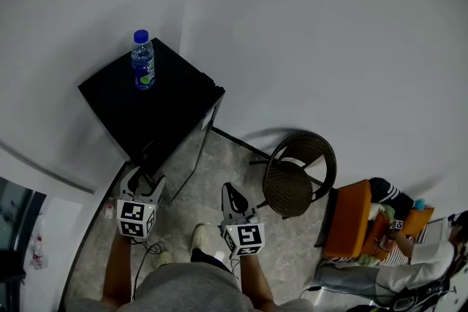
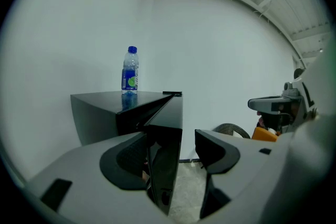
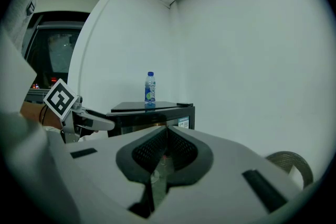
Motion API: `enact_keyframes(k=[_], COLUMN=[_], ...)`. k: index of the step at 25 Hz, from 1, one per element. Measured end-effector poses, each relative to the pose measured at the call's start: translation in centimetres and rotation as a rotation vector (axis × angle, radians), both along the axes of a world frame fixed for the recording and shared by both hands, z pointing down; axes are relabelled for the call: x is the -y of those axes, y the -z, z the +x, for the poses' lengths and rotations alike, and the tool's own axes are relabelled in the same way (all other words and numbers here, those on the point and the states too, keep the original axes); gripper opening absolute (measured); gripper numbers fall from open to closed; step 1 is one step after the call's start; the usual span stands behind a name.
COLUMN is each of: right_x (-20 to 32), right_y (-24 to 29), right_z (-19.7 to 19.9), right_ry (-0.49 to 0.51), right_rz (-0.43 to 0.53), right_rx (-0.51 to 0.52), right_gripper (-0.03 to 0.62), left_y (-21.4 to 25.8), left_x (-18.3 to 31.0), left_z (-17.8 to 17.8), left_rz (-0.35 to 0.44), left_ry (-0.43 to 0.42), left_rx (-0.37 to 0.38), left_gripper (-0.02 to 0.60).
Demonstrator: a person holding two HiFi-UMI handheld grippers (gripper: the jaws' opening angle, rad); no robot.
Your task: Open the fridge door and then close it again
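The black mini fridge (image 1: pixel 146 109) stands in the corner of two white walls. Its door (image 2: pixel 167 113) is ajar, a narrow wedge of gap showing between it and the fridge body. The left tongs (image 2: pixel 173 136) straddle the door's free edge with jaws apart. The door lies against the left-hand pad and the other pad stands clear of it, so this is more a hook over the edge than a clamp. That probably suits swinging the panel either way. Whether this is the opening or the closing half of the task cannot be told.

The right tongs (image 3: pixel 166 131) are closed together on nothing and hang in front of the fridge, to the right of the door, seemingly just kept out of its way.

A water bottle (image 1: pixel 142 61) stands upright on the fridge top, towards the back corner. A hard pull or slam could rock it. To the right of the fridge sits a wicker chair (image 1: pixel 296 175), near the door's likely swing path but apart from it now. Well beyond it is an orange seat (image 1: pixel 347 219) where another person sits.
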State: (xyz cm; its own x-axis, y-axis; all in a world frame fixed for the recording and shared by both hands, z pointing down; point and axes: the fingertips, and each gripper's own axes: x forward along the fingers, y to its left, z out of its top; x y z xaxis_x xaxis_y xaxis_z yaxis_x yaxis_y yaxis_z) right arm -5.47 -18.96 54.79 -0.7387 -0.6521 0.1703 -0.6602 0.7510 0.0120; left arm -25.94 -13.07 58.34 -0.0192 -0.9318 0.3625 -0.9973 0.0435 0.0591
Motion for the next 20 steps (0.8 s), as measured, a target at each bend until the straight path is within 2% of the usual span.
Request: enact_keyframes(k=[20], right_x=[-3.1], right_y=[0.0], right_z=[4.3], right_ry=[-0.111], right_rz=[0.006], right_rx=[0.009], right_gripper=[0.025], left_y=[0.0], left_x=[-0.9], left_z=[3.6], left_rz=[0.007], left_ry=[-0.089], left_rx=[0.002], left_gripper=[0.290])
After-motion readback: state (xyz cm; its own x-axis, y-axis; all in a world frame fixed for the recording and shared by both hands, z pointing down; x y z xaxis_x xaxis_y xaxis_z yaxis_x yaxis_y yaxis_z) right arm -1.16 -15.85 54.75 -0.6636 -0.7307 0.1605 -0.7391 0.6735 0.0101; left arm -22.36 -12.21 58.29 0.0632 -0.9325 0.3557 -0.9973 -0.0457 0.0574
